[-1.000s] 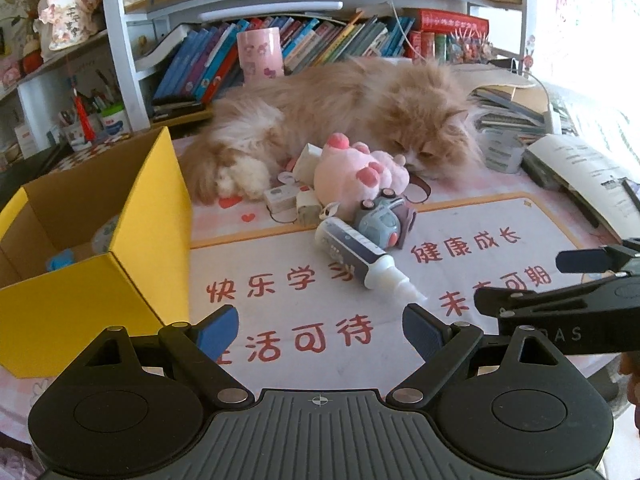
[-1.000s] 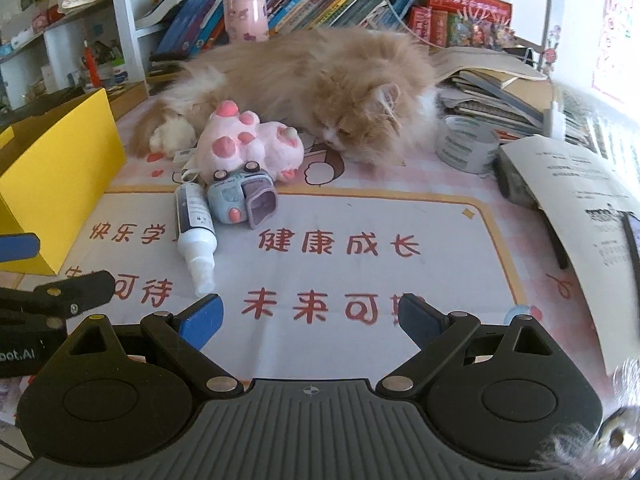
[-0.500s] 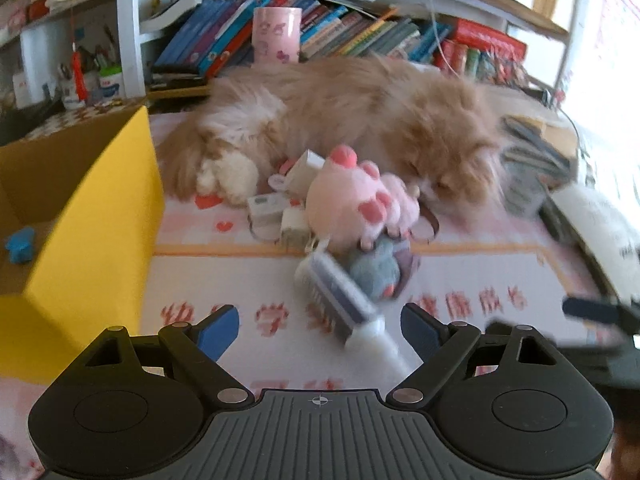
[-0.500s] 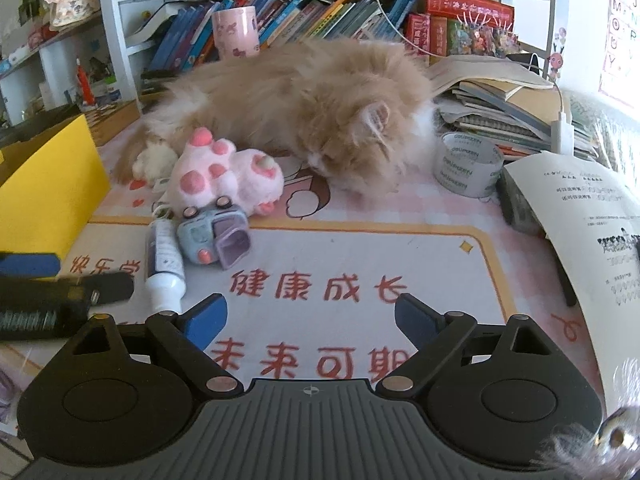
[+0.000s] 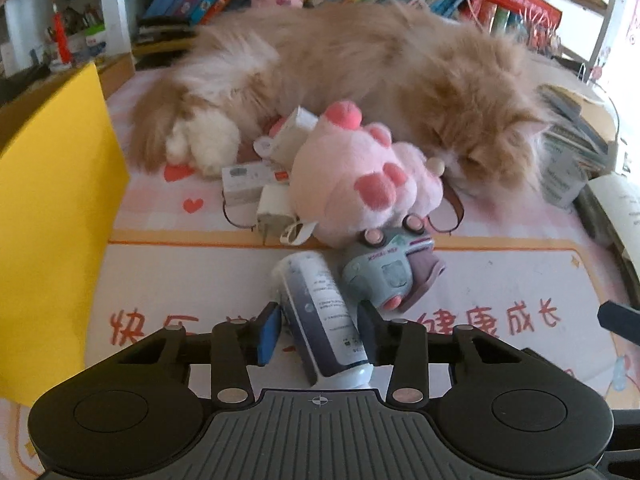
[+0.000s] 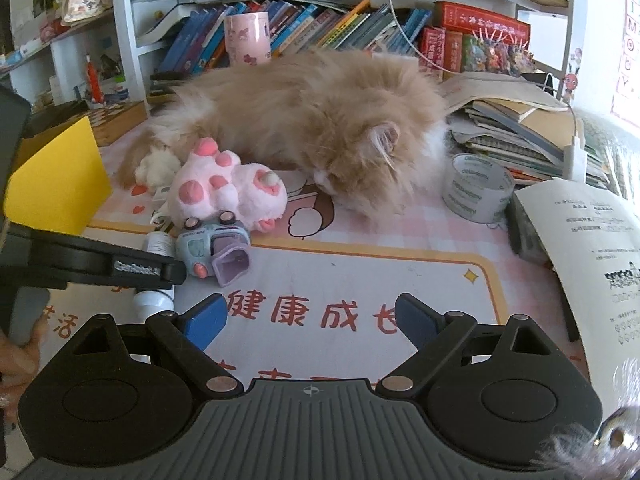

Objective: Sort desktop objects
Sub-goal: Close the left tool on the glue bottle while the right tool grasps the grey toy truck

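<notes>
On a cluttered surface [image 6: 360, 264] covered by a printed mat, the left tool [image 5: 318, 330] is closing its jaws on a dark-labelled bottle [image 5: 320, 312] that lies on its side between the blue pads, white cap end toward the camera; the pads sit against the bottle's sides, though how firmly they press cannot be told. The bottle lies just beside a small blue-grey toy car [image 5: 390, 272], which touches a pink plush toy [image 5: 360, 184]. Behind the plush, small white boxes [image 5: 250, 180] are piled against a long-haired ginger cat [image 6: 320, 128] stretched along the back of the surface in front of a bookshelf [image 6: 320, 28]. A yellow box [image 5: 52, 220] stands at the left edge (its near wall close to the left tool). The right tool [image 6: 312, 320] hangs released over the bare middle of the mat, nothing between its pads. To the right, a roll of tape [image 6: 478, 188], stacked books [image 6: 520, 136] and a printed sheet [image 6: 592, 248] crowd the edge.
</notes>
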Tool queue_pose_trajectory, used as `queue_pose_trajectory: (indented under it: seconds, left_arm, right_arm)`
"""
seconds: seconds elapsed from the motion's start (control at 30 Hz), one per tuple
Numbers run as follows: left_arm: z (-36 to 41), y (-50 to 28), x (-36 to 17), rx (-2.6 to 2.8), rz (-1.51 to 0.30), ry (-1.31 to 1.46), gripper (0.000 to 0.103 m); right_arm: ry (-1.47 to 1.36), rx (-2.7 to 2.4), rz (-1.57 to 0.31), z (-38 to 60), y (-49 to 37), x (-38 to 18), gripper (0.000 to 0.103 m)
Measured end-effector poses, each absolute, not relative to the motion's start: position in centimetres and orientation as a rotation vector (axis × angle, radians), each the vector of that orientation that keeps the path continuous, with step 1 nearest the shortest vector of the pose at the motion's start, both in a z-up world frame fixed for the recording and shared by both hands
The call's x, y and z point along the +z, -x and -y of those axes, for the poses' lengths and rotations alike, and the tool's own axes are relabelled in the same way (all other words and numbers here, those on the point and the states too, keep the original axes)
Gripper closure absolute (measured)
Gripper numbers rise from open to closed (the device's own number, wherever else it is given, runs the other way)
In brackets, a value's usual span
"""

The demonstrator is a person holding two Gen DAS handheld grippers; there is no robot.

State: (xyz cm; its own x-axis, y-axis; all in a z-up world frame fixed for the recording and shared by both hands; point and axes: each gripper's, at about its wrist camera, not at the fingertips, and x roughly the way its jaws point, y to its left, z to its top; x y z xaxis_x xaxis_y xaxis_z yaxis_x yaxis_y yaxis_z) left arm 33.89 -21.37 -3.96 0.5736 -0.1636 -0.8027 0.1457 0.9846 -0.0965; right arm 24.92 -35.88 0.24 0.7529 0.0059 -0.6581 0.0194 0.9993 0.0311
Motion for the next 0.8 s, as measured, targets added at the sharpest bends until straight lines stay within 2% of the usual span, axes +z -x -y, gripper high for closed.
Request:
queue_pose_trajectory:
  seconds: [0.1, 0.67, 0.8]
  left_arm:
    - [20.9, -33.8, -4.0, -0.188, -0.936, 0.014, 0.071]
    - [14.7, -26.7, 1.6, -0.193, -0.839, 0.070, 0.071]
    - [14.0, -25.9, 2.3, -0.184, -0.809, 0.069, 0.071]
  right_arm:
    - [-0.041, 0.009, -0.726, 35.7, -25.5, 0.1, 0.012]
    - [0.019, 0.191, -0.746, 30.9, -32.6, -2.6, 0.012]
    - [0.044, 0.200, -0.743, 30.0, -34.0, -3.2, 0.017]
